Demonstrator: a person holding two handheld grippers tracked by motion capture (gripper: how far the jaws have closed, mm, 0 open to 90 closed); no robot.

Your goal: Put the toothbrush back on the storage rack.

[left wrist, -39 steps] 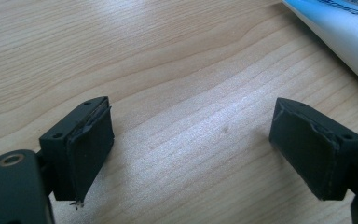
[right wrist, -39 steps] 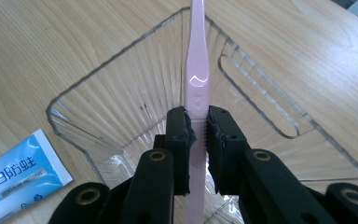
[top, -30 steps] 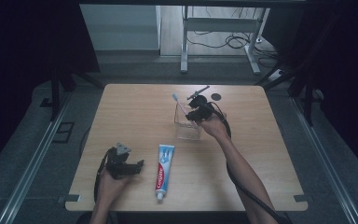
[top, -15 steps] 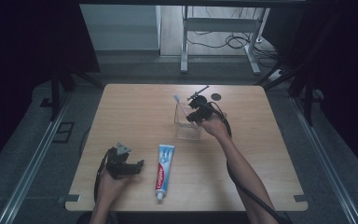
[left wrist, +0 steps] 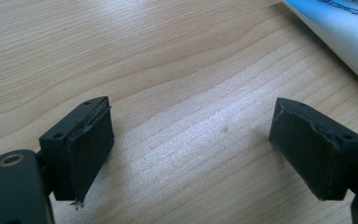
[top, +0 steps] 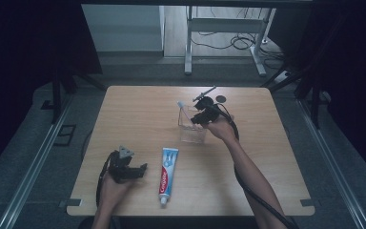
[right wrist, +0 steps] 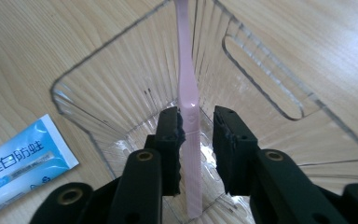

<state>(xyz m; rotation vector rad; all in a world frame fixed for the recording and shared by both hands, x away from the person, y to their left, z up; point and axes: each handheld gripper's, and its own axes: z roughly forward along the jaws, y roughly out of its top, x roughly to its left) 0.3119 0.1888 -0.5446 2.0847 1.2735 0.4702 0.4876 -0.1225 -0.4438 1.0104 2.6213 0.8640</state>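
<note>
Right gripper (right wrist: 196,149) jaws, just opening, flank the toothbrush (right wrist: 186,93); its axis runs toward 12 o'clock inside the cup (right wrist: 98,88). Left gripper (left wrist: 191,154) open, idle.

A toothpaste tube (top: 167,176) on the table bears the red "Colgate" name; its blue end (right wrist: 21,161) carries the Chinese characters "健白防蛀".

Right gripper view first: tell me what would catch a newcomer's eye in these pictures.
A pink toothbrush stands inside a clear ribbed cup, between the jaws of the right gripper, which have just been opening; a gap shows on one side of the handle. From above, that cup sits right of the table's middle, and a toothpaste tube lies near the front edge beside the open, idle left gripper.
</note>
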